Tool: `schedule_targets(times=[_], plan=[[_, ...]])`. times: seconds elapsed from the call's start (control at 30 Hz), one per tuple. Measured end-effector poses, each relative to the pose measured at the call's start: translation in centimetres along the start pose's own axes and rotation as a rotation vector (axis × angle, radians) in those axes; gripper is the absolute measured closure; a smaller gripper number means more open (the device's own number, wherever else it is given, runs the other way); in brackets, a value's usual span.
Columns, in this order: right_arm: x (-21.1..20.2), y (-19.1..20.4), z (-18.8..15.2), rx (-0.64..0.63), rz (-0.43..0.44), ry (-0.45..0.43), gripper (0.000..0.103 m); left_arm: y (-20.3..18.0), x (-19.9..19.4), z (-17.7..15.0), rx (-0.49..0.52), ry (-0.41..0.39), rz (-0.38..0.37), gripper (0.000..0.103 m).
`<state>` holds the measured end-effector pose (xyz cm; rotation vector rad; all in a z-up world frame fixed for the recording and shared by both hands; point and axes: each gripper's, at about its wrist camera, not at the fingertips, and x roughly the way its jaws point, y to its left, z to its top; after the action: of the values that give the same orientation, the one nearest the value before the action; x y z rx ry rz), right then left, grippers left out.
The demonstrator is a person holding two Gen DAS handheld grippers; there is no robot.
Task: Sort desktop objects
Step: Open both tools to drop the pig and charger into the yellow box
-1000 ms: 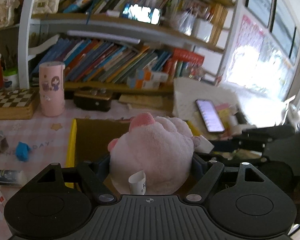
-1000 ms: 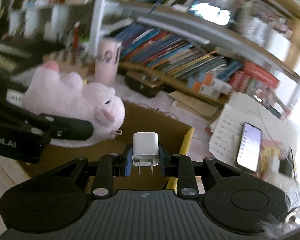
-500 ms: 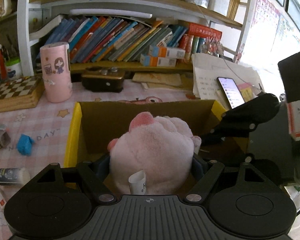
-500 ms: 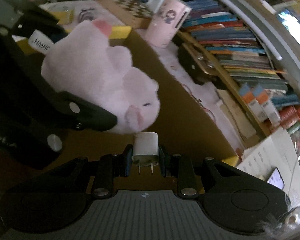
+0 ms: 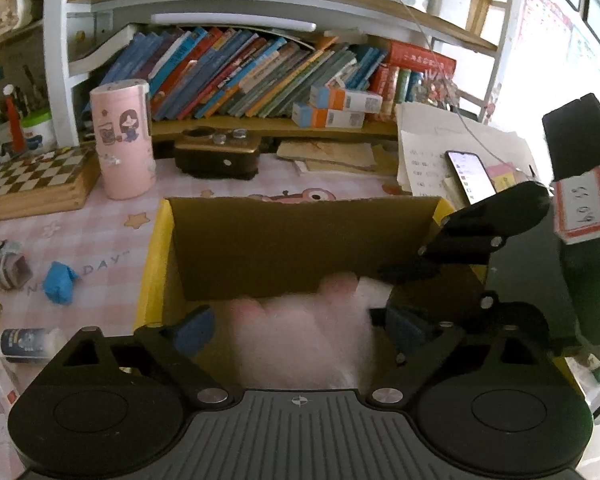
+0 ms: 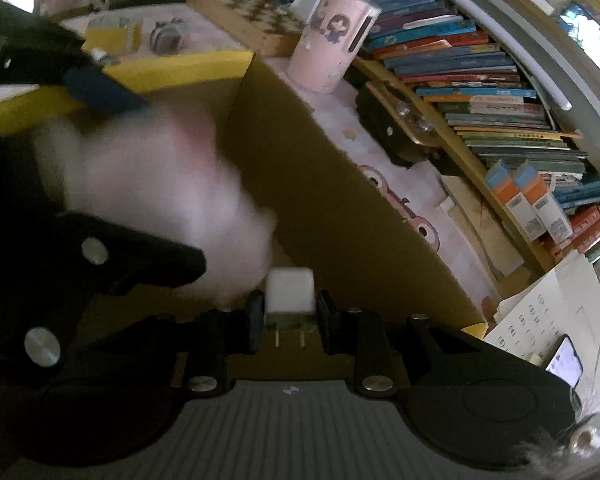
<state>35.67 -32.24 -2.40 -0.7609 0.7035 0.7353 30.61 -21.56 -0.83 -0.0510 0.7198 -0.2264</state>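
Dropping: pink plush toy (image 5: 300, 336) shows as a motion-blurred pink-white mass inside the cardboard box (image 5: 300, 248), between the spread fingers of the left gripper (image 5: 300, 326).
Left gripper: jaws wide; blue pads (image 5: 192, 326) stand clear on either side of the plush; cannot tell whether either pad touches the fur.
Right gripper (image 6: 289, 314): jaws narrow, clamped on a white charger plug (image 6: 291, 291); its 2 metal prongs point back toward the camera.
Plug position: held over the box interior, just beside the lower edge of the blurred plush (image 6: 156, 184).
Cross view: right wrist view shows the left gripper's black finger (image 6: 140, 260) in front of the plush, its blue pad (image 6: 100, 90) above it.
Cross view 2: left wrist view shows the right gripper (image 5: 384, 294) reaching in over the box's right side.
Box: brown inside, yellow outside, flaps (image 5: 152, 264) open; sits on the pink checked desk mat (image 5: 80, 240).
Desk left of box: blue crumpled item (image 5: 60, 282), small toy vehicle (image 5: 8, 264), small bottle (image 5: 28, 342) lying on its side.
Behind box: pink cylindrical container (image 5: 122, 140) upright, chessboard (image 5: 32, 180) beside it, dark brown case (image 5: 218, 154), stacked papers with a lit phone (image 5: 470, 176) on top.
Shelf: row of leaning books (image 5: 260, 76) above the desk.
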Motion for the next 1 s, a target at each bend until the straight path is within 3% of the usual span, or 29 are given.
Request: schedule_targets(times=[0.03,0.27,0.47,0.53,0.67,1.0], plan=[[-0.2,0.0,0.0,-0.001,-0.007,-0.011,0.057,0.1,-0.1,0.0,-0.006,-0.004,-0.003,0.004],[-1.9,-0.1,-0.2,0.028,-0.027,-0.057,0.056,0.0,-1.8,0.0,-0.022,-0.066,-0.011,0.004],[-5.2,-0.5,-0.7,0.136,-0.060,-0.126,0.055,-0.3,-4.5,0.1,-0.008,-0.135,-0.009,0.004],[-6.8,-0.4,-0.9,0.176,-0.081,-0.159,0.049,-0.2,-5.7,-0.1,-0.008,-0.162,-0.012,0.004],[-10.3,-0.3,-1.5,0.261,-0.131,-0.224,0.047,0.3,-8.0,-0.6,-0.014,-0.205,-0.013,0.004],[-16.4,2.3,-4.2,0.471,-0.242,-0.276,0.047,3.0,-12.6,-3.4,-0.022,-0.243,-0.034,0.003]])
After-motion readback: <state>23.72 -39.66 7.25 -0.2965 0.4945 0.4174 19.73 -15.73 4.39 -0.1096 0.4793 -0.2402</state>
